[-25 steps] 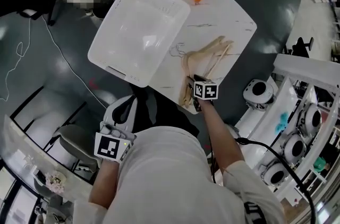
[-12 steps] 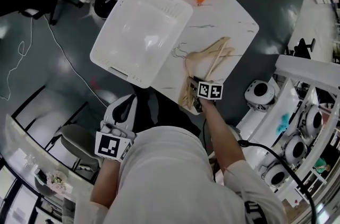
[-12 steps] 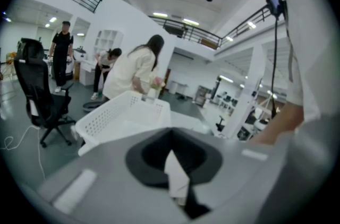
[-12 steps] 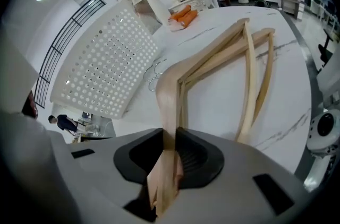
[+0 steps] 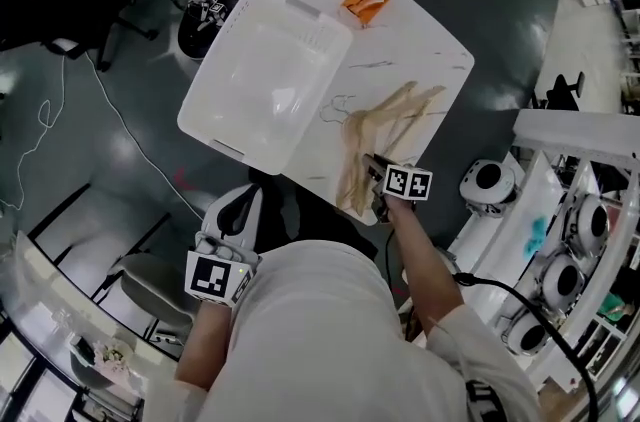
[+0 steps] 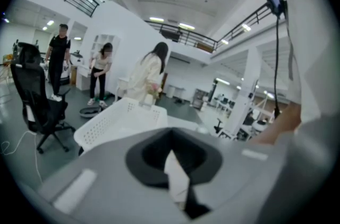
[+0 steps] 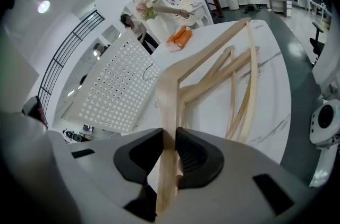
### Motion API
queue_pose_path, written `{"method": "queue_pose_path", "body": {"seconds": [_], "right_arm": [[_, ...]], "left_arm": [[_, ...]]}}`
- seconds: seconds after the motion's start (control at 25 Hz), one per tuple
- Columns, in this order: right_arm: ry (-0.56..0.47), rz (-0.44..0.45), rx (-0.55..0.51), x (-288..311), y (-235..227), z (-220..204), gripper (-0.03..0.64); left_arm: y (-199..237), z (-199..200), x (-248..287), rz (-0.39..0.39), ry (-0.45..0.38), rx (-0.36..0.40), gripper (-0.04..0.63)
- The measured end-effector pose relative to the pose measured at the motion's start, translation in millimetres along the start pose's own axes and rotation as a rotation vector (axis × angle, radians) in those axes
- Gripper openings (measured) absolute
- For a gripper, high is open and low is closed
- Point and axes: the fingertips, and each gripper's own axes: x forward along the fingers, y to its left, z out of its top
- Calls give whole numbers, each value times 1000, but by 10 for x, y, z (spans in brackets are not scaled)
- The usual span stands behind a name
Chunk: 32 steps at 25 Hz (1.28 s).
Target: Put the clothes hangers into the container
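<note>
The wooden hangers (image 5: 385,117) lie in a loose, overlapping pile on the desk (image 5: 425,35), just beside the container (image 5: 265,75). Their wire hooks point toward its wall. None is in the container yet.

They look light and stiff, with smooth varnished arms that could slip or swivel in a narrow grip. The hooks may well snag one another when one is lifted. A flat arm, taken near the shoulder, looks like the soundest hold. A hold at the tip would probably let the rest swing.

The right tool (image 5: 374,170) is at the end of the pile farthest from the container. In the right gripper view its (image 7: 169,144) jaws are clamped on the flat arm of one hanger (image 7: 169,91), near that arm's tip. The other hangers (image 7: 236,66) fan out beyond, between it and the container (image 7: 114,85).

The left tool (image 5: 232,215) hangs below the container's near edge, off the desk. Its (image 6: 171,162) jaws are together with nothing in them.
</note>
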Motion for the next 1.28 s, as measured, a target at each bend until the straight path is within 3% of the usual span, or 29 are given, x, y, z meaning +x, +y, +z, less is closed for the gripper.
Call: {"method": "queue_pose_path", "body": {"seconds": [0.28,0.72,1.28], "right_arm": [[-56,66,-24,-407,420,274,77],[-123,239,-104,-953,1405,743,77],[15,479,-243,-848,2780,777,77]], "left_arm": [[38,102,-67,-18,-28,18,0],[166,177,-147,-18,-56,33,0],[369,178,-413,61,-92,10,0]]}}
